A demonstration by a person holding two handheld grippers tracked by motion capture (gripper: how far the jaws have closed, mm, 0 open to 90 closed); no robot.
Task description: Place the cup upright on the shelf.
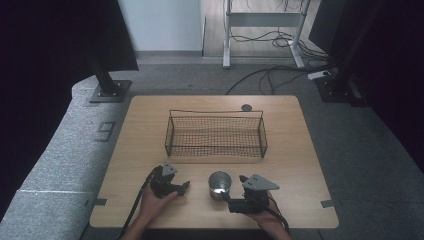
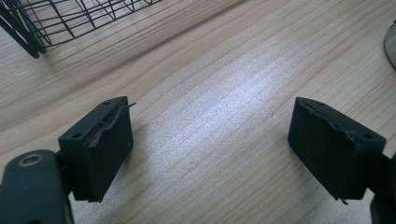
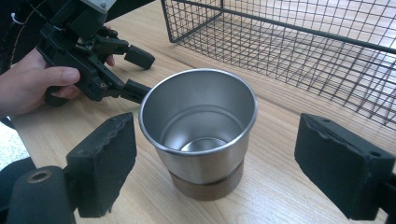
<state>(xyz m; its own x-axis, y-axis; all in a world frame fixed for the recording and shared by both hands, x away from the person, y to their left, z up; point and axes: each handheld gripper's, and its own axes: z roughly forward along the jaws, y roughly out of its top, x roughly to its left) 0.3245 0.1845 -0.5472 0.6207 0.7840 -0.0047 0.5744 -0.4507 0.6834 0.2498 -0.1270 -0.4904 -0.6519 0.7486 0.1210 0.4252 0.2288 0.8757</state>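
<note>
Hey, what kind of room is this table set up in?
Probably a lab or recording workspace, not a home: grey carpet with loose cables, black stand bases beside the wooden table, and a bare desk frame behind.

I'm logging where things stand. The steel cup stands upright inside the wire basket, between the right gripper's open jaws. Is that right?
Not quite. The cup stands upright on the table, in front of the basket, not inside it; the high view shows the basket without it. The rest holds: in the right gripper view the cup sits between the right gripper's open jaws, clear of both.
</note>
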